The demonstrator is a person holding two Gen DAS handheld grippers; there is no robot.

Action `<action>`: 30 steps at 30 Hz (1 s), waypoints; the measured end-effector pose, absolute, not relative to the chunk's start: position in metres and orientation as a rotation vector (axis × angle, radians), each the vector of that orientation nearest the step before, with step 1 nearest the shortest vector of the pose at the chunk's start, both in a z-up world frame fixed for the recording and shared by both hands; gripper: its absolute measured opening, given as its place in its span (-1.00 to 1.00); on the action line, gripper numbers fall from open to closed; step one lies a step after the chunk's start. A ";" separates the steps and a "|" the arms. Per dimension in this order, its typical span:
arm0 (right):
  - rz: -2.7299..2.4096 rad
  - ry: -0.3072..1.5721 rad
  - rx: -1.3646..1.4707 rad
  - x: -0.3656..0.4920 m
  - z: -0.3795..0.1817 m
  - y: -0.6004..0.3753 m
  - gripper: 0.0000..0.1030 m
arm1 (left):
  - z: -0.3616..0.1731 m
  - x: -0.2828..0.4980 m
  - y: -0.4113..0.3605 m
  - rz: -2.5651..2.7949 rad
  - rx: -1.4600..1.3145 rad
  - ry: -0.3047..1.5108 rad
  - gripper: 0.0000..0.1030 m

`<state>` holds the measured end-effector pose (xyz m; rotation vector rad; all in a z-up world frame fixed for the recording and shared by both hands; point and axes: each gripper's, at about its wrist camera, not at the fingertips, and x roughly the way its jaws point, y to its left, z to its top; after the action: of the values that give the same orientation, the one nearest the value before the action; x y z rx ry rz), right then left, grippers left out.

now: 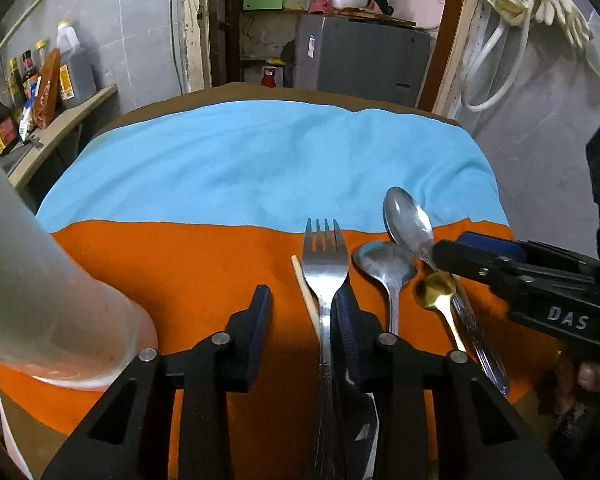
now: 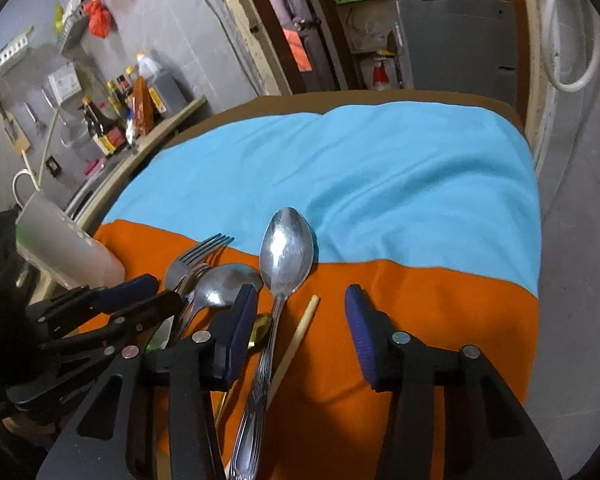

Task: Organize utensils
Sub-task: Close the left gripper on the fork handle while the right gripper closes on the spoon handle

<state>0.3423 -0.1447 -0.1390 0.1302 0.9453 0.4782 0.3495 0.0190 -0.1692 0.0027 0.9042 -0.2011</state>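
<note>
The utensils lie side by side on the orange cloth (image 1: 204, 272) at the near edge of the tabletop (image 1: 236, 90), bowls and tines pointing to 12 o'clock. The flat steel fork (image 1: 325, 256) is my left-hand target. Its handle runs between the left tongs (image 1: 304, 320), close against the right-hand pad, with a clear gap to the other pad. Those tongs are narrowed but not yet pinching.

At 3 o'clock from the fork sit a smaller steel spoon (image 1: 386, 266), a little gold spoon (image 1: 436, 288) and the large steel tablespoon (image 2: 286, 248). The right tongs (image 2: 300, 320) are spread around the tablespoon's patterned handle. A pale wooden chopstick (image 2: 300, 336) also lies inside that gap, and neither one is gripped.

So I judge this to be the pick-up step, with both tongs set over handles and nothing lifted.

Next, I need to press the left tongs onto the fork handle alone. On the right I should shift toward 9 o'clock so the chopstick stays out of the bite. The frosted translucent plastic cup (image 1: 60, 300) stands at 9 o'clock from the fork. It looks like the likely place to drop them, handles down.
</note>
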 end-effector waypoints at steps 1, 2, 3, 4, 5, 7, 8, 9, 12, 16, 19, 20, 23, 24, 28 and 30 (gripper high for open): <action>0.478 0.950 0.121 0.345 -0.140 -0.143 -0.16 | -0.169 0.351 0.020 -0.207 -0.006 0.904 -0.68; 0.479 0.950 0.114 0.347 -0.140 -0.142 -0.17 | -0.168 0.352 0.019 -0.212 -0.013 0.904 -0.85; 0.480 0.950 0.110 0.349 -0.140 -0.141 -0.17 | -0.167 0.353 0.019 -0.210 -0.022 0.906 -0.87; 0.481 0.953 0.105 0.350 -0.140 -0.140 -0.17 | -0.167 0.352 0.020 -0.209 -0.033 0.906 -0.88; 0.481 0.957 0.101 0.352 -0.140 -0.139 -0.17 | -0.168 0.351 0.023 -0.210 -0.052 0.906 -0.89; 0.479 0.964 0.087 0.352 -0.140 -0.137 -0.18 | -0.166 0.348 0.026 -0.202 -0.082 0.907 -0.90; 0.477 0.969 0.072 0.351 -0.139 -0.135 -0.19 | -0.165 0.346 0.028 -0.198 -0.100 0.908 -0.90; 0.476 0.974 0.058 0.351 -0.139 -0.134 -0.20 | -0.163 0.343 0.031 -0.191 -0.117 0.909 -0.91; 0.482 0.991 0.014 0.345 -0.138 -0.128 -0.30 | -0.160 0.336 0.037 -0.175 -0.161 0.914 -0.91; 0.504 1.008 -0.041 0.344 -0.137 -0.119 -0.57 | -0.157 0.326 0.047 -0.145 -0.209 0.921 -0.92; 0.494 1.018 -0.062 0.347 -0.138 -0.117 -0.74 | -0.156 0.323 0.051 -0.136 -0.236 0.927 -0.92; 0.493 1.025 -0.061 0.348 -0.138 -0.117 -0.77 | -0.156 0.322 0.050 -0.135 -0.240 0.931 -0.92; 0.494 1.049 -0.056 0.354 -0.137 -0.119 -0.82 | -0.156 0.322 0.050 -0.132 -0.239 0.939 -0.92; 0.493 1.055 -0.058 0.357 -0.137 -0.118 -0.86 | -0.156 0.323 0.049 -0.130 -0.235 0.943 -0.92; 0.500 1.078 -0.047 0.372 -0.137 -0.114 -0.85 | -0.155 0.329 0.046 -0.121 -0.214 0.970 -0.92; 0.489 1.090 -0.047 0.371 -0.137 -0.113 -0.84 | -0.155 0.332 0.045 -0.123 -0.197 0.988 -0.91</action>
<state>0.3713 -0.1130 -0.1366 -0.0471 1.0901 0.4891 0.3321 0.0447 -0.1549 -0.1969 0.9881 -0.1227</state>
